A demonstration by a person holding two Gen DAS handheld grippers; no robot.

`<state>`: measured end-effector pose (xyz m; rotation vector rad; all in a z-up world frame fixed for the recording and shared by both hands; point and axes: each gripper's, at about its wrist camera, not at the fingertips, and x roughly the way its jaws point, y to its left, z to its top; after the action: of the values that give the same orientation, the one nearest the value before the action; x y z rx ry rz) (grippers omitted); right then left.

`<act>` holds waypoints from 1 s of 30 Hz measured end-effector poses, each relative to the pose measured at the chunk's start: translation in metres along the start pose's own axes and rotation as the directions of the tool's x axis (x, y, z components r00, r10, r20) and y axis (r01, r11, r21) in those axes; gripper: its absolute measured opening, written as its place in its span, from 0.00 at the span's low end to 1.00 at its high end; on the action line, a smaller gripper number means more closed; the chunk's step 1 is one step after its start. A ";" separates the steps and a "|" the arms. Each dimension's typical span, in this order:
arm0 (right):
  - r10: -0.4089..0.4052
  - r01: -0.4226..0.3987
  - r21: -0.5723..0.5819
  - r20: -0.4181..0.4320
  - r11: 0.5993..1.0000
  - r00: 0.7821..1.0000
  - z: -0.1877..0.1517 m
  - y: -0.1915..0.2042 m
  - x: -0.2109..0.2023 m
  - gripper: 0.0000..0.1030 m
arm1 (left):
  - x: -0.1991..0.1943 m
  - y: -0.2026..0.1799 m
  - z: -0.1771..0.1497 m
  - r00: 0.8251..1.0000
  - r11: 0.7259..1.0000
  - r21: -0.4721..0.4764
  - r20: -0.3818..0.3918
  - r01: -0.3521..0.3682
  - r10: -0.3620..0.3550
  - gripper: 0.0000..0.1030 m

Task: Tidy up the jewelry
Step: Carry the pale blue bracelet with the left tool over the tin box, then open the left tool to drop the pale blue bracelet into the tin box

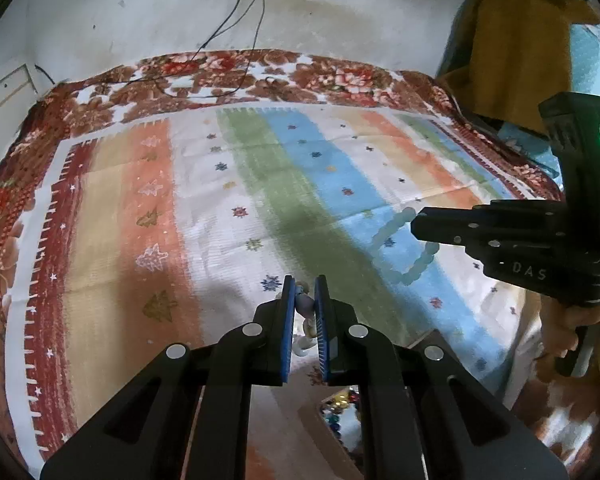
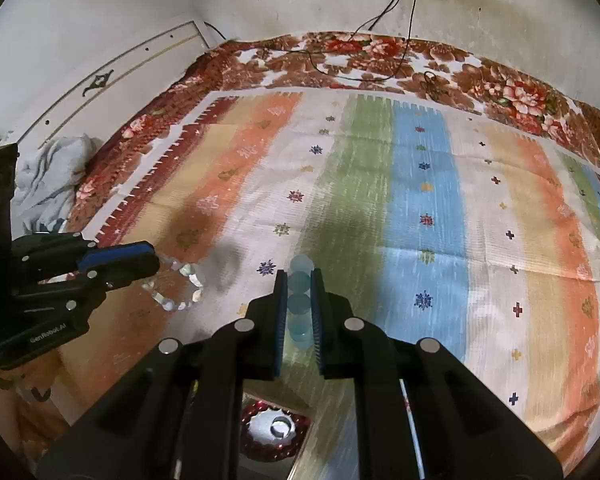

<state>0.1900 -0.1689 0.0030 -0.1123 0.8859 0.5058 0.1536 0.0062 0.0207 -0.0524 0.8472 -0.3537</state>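
Bracelets are held above the striped bedspread (image 2: 420,200): clear-bead bracelet (image 2: 180,284) clamped in left gripper (image 1: 304,300) jaws, blue-bead bracelet (image 1: 400,248) in right gripper (image 2: 300,300) jaws; both should be lowered gently into the box (image 2: 276,432), kept untangled.

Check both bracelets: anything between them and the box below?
Nothing visible. The left gripper holds the clear bead bracelet and the right gripper the pale blue bead bracelet, both in open air over the striped cloth. The box below is partly hidden.
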 end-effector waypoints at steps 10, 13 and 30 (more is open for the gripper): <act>0.050 -0.048 -0.038 0.046 0.998 0.998 -0.024 0.021 -0.038 0.12 | -0.022 -0.024 -0.018 0.999 0.999 0.019 0.024 0.044 -0.045 0.09; 0.065 -0.063 -0.047 0.053 0.997 0.996 -0.033 0.027 -0.046 0.12 | -0.029 -0.030 -0.024 0.998 0.998 0.021 0.031 0.062 -0.062 0.09; 0.073 -0.072 -0.059 0.025 0.996 0.997 -0.075 0.039 -0.057 0.12 | -0.035 -0.051 -0.058 0.994 0.994 0.021 -0.002 0.108 -0.108 0.09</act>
<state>0.0885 -0.1791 0.0031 -0.1265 0.8512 0.6000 0.0750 -0.0249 0.0170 -0.0786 0.8431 -0.4639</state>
